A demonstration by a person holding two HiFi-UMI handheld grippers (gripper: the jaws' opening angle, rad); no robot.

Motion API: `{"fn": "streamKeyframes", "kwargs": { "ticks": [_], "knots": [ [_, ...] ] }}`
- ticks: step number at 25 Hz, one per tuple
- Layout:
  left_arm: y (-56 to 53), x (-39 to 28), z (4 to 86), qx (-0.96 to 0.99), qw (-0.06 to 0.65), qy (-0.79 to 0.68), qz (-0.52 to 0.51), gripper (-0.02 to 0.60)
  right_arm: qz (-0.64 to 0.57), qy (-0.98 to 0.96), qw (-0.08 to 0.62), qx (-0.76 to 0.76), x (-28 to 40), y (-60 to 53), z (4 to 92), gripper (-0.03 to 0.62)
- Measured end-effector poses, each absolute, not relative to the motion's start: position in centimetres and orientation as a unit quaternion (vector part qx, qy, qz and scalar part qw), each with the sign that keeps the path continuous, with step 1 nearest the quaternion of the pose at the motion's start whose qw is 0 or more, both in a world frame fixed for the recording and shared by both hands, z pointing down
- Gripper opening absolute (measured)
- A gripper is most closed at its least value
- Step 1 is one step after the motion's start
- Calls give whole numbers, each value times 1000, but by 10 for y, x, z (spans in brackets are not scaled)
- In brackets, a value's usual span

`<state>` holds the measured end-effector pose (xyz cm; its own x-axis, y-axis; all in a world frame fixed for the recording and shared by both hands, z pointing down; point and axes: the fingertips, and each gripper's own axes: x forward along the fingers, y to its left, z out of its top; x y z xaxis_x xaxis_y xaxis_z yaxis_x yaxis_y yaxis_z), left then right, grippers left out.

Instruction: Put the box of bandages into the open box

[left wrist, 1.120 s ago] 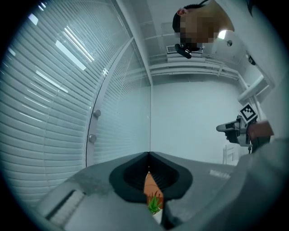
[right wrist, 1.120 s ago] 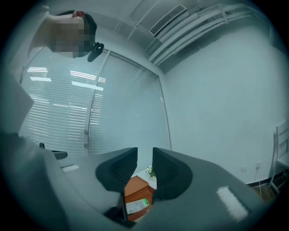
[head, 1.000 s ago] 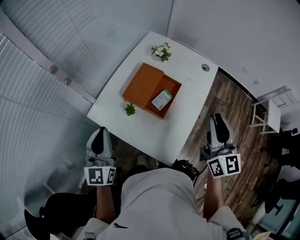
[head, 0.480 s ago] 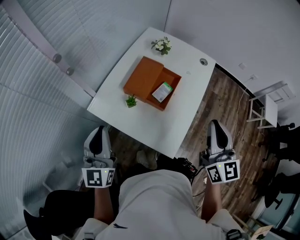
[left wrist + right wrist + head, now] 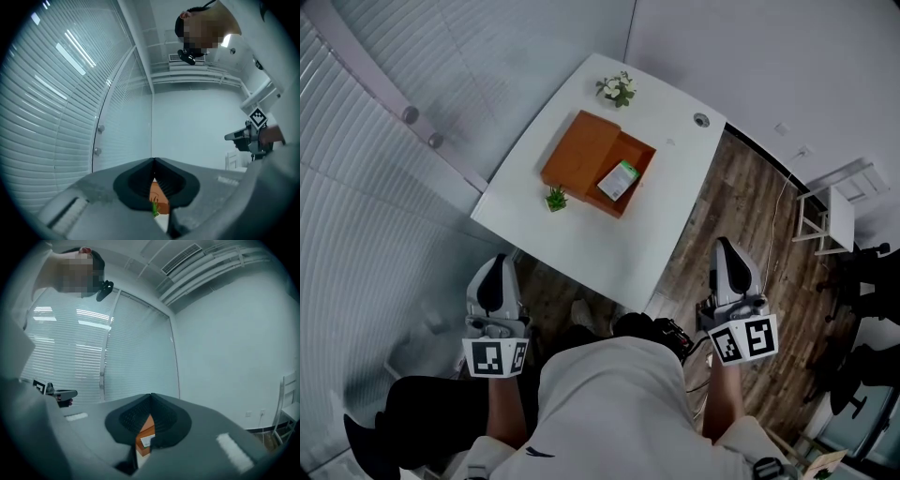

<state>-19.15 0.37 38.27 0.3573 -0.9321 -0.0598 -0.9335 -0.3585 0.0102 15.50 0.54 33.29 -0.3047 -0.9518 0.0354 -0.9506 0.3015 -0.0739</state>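
Bandage box (image 5: pixel 619 180) lies inside the open orange box (image 5: pixel 641 157) on the white table (image 5: pixel 609 253), so the placing step looks done. Left gripper (image 5: pixel 494 264) has its jaws together, empty. Right gripper (image 5: pixel 727 246) jaws have just been closing and now meet on nothing. Both sit well apart from the table. Next move probably calls only for staying clear.

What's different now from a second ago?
The right claw has just closed, with nothing in it. The table has drifted up and left in the head view. Unchanged: the bandage box lies inside the open orange box, and the left claw is shut, empty.
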Motion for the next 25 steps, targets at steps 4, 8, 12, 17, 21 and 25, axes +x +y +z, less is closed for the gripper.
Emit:
{"fn": "streamKeyframes", "kwargs": {
  "ticks": [4,8,12,17,21,25],
  "knots": [
    [5,-184,382,-819,12,573,24,6,-52,807,17,-588,167,4,334,2],
    [4,-175,382,-819,16,573,23,6,-73,810,42,-581,179,5,337,3],
    [2,-166,383,-819,19,573,22,6,-80,808,43,-582,186,1,342,3],
    [4,-162,381,-818,21,575,22,6,-68,810,34,-582,188,1,343,3],
    [5,-158,382,-817,20,576,20,6,-70,813,33,-577,189,1,345,3],
    [5,-154,382,-817,21,576,20,6,-53,815,5,-577,188,2,349,2]
  ]
}}
